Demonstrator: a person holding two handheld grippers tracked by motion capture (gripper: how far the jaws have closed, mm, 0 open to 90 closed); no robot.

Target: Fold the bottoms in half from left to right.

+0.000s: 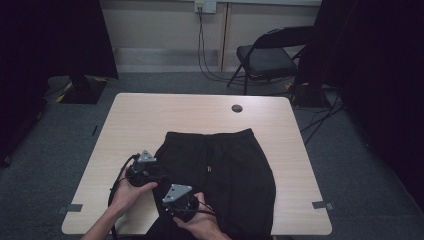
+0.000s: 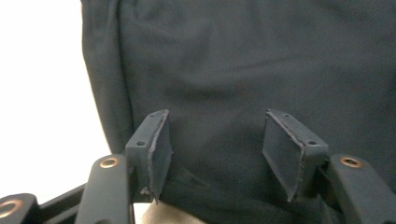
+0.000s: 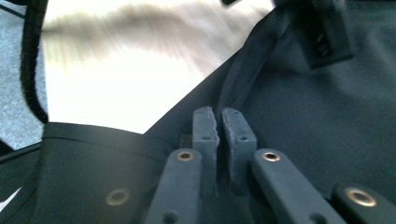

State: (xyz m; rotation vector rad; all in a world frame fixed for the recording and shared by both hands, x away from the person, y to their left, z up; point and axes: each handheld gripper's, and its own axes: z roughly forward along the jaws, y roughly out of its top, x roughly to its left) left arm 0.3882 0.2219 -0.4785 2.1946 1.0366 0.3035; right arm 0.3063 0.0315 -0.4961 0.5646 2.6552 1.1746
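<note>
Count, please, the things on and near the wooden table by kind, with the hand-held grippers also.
Black fabric trousers with a drawstring waist, lying on the light wooden table: 1
Light wooden tables: 1
Hand-held two-jaw grippers, left gripper and right gripper: 2
Black folding chair behind the table: 1
Total: 5

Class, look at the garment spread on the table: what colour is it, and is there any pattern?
Plain black trousers, no pattern; clearest in the high view.
</note>
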